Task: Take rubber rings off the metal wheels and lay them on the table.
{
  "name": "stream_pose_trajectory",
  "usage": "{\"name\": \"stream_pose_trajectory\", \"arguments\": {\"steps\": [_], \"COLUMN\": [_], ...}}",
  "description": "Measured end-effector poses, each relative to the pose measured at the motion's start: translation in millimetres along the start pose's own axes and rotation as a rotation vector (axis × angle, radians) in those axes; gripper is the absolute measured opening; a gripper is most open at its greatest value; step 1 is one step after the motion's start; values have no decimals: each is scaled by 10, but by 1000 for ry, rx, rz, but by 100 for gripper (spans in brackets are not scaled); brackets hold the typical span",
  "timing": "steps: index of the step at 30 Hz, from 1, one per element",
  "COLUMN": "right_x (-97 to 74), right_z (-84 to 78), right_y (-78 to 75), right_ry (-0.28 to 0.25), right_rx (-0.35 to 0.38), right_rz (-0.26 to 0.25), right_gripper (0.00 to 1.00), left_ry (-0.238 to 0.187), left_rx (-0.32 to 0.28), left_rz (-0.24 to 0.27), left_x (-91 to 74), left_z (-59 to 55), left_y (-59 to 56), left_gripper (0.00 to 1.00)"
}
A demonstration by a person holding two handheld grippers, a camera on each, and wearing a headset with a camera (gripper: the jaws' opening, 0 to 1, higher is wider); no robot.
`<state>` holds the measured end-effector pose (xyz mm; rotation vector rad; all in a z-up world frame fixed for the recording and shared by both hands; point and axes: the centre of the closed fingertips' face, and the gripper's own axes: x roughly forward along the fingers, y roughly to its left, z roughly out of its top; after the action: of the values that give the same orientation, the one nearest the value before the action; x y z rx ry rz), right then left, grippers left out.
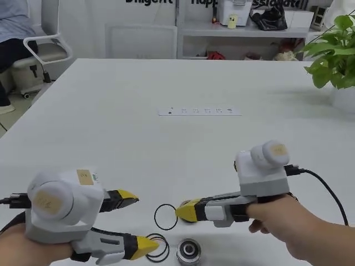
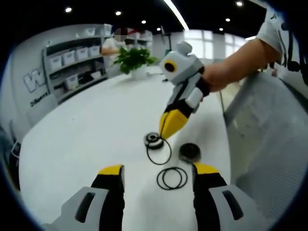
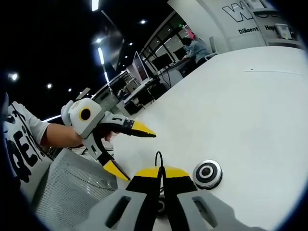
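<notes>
My right gripper (image 1: 180, 211) (image 3: 162, 171) is shut on the edge of a thin black rubber ring (image 1: 165, 216) (image 2: 159, 152), held just over the white table (image 1: 166, 144). A metal wheel (image 1: 188, 250) (image 2: 190, 152) stands near the table's front edge. In the left gripper view a second wheel (image 2: 153, 139) sits just behind the held ring; the right gripper view shows a wheel (image 3: 208, 173) to the right of its jaws. Two loose rings (image 1: 158, 247) (image 2: 172, 178) lie flat in front of my left gripper (image 1: 140, 220) (image 2: 159, 171), which is open and holds nothing.
A white strip with small marks (image 1: 198, 112) lies mid-table. A potted plant (image 1: 335, 50) stands at the table's right edge. A chair (image 1: 39, 55) and shelves (image 1: 244, 33) are beyond the far edge. A person sits at the back left.
</notes>
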<state>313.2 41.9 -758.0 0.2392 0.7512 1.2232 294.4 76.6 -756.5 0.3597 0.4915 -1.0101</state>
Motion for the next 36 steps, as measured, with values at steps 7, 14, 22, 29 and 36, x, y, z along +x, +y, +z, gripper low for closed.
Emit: {"name": "stream_pose_trajectory", "arguments": {"steps": [7,14,22,29,36], "right_x": [55,123,199,247,281], "right_z": [-50,-98,-187,-230,-291], "right_y": [57,104,160,199,195], "right_ry": [23,45,77,95,119], "right_rx": [-7,-7,1,6,11], "right_rz": [14,30,49,59,57], "right_gripper": [0,0,0,0,0], "left_ry": [-1,1,1,6,11], "left_rx": [-3,-8,-17,-23,-29], "left_rz": [-3,-2,4,8,11], "left_x": [-45,-101,-153,-186,-203], "left_z": [-27,-73,-112,-160,-192], "left_y": [-9,-6,3,0,-4], "left_gripper": [60,61,62,62,62]}}
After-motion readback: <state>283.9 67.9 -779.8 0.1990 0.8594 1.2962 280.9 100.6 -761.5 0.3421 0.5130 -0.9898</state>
